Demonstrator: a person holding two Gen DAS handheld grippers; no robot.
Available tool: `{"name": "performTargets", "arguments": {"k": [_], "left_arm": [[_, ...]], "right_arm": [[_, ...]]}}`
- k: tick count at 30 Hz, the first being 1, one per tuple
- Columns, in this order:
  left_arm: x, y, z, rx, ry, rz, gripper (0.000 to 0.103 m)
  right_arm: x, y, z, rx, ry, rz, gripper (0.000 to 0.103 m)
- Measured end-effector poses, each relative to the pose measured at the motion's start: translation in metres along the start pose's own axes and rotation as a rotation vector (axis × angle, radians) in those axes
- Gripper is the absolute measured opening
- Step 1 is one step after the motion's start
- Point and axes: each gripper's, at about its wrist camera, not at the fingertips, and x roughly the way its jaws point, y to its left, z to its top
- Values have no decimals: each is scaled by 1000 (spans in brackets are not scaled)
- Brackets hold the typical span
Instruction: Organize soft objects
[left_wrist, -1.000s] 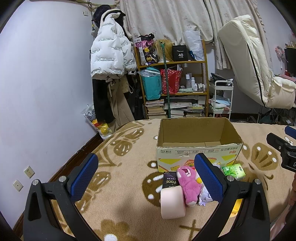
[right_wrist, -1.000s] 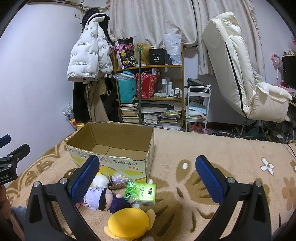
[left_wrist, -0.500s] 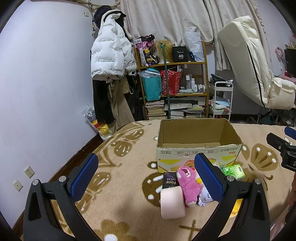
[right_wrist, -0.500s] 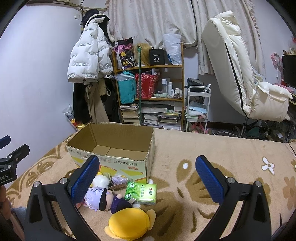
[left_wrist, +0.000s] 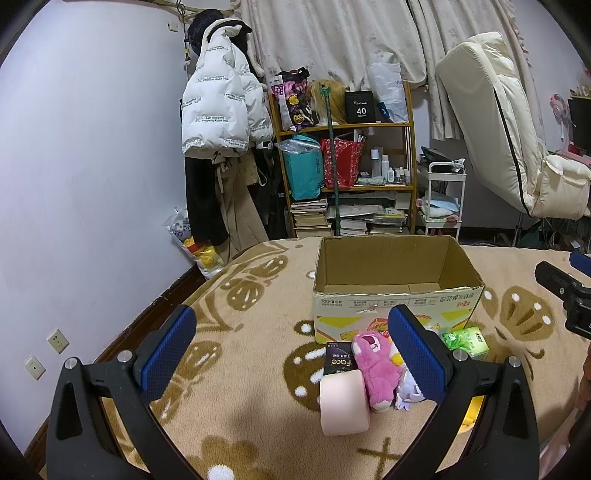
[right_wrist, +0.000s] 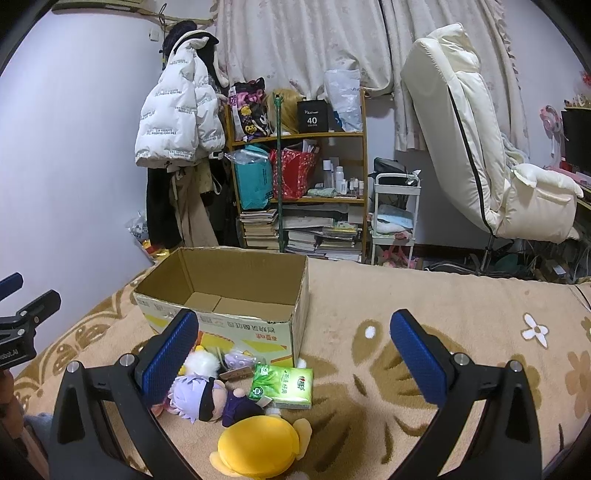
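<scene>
Left gripper (left_wrist: 295, 349) hangs above the tan patterned blanket (left_wrist: 243, 332), jaws spread wide, nothing between the 2 blue pads. Right gripper (right_wrist: 295, 352) likewise wide open and empty, over the same blanket (right_wrist: 406, 295). Open cardboard box (left_wrist: 397, 291) sits upright on the blanket ahead of both grippers; in the right wrist view the box (right_wrist: 229, 295) shows a bare bottom with nothing in it. Soft items lie in a loose cluster against the box's near face. Left wrist view: pale pink roll (left_wrist: 344, 402) nearest the camera, a dark packet marked "Face" (left_wrist: 339, 360) just behind it, pink plush bear (left_wrist: 375, 363) touching the roll's right side, a white-lilac scrap of plush (left_wrist: 408, 389) partly hidden behind the right finger, green tissue pack (left_wrist: 466, 339) further right near the box corner. Right wrist view: green tissue pack (right_wrist: 282, 382) lies flat just in front of the box corner, a lilac-haired doll (right_wrist: 201, 398) on its side left of it, a yellow plush (right_wrist: 258, 448) nearest the camera, a white fluffy plush (right_wrist: 201, 363) and what may be a small lilac toy (right_wrist: 240, 360) tucked at the box wall, too small to identify. Wooden shelf unit (right_wrist: 299, 184) stands beyond the bed.
</scene>
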Motion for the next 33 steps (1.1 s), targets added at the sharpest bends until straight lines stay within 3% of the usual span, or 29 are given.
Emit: {"name": "performTargets", "arguments": {"k": [27,33], "left_arm": [[2,3,-3,-5,5,1,102],[8,2,-9,-3,37,-18,102]], "right_arm": [[-7,-5,11,12,-5,7,103],[-7,-8,9,14,-2,2,103]]}}
